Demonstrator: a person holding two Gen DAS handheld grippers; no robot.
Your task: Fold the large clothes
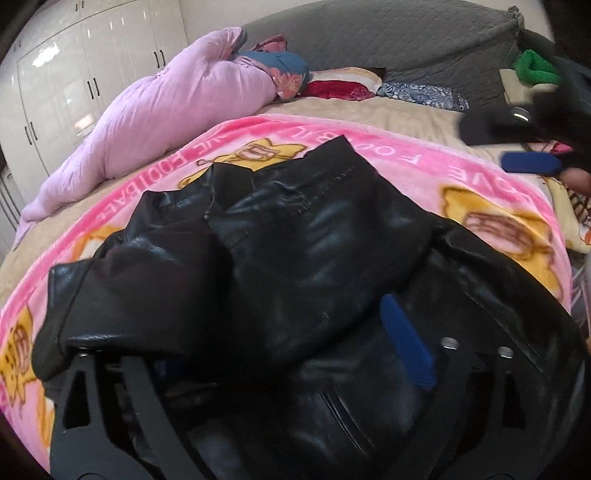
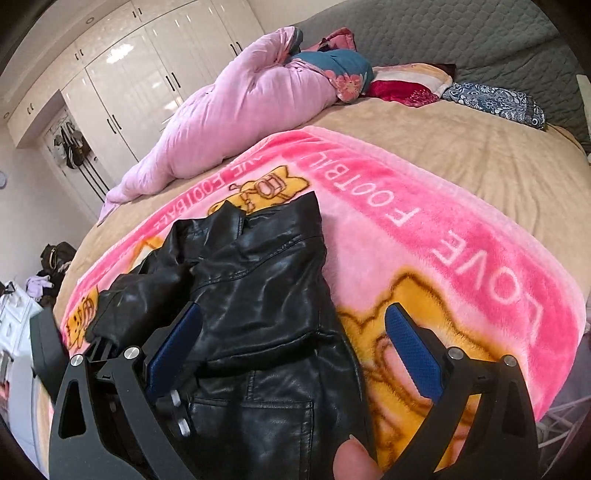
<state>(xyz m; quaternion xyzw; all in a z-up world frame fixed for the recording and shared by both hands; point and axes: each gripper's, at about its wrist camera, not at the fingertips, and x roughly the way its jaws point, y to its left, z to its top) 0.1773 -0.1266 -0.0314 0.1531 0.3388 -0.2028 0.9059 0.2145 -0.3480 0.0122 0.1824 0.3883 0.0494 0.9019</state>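
A black leather jacket lies crumpled on a pink cartoon blanket on the bed. In the left wrist view its folds drape over my left gripper; only the right blue pad shows, the left one is buried, so its state is unclear. My right gripper is open, its jaws wide apart over the jacket's right edge and the blanket, holding nothing. It also shows in the left wrist view at the far right, blurred.
A rolled lilac quilt lies along the bed's left side. Pillows and folded cloths sit by the grey headboard. White wardrobes stand beyond. Green cloth rests at the right in the left wrist view.
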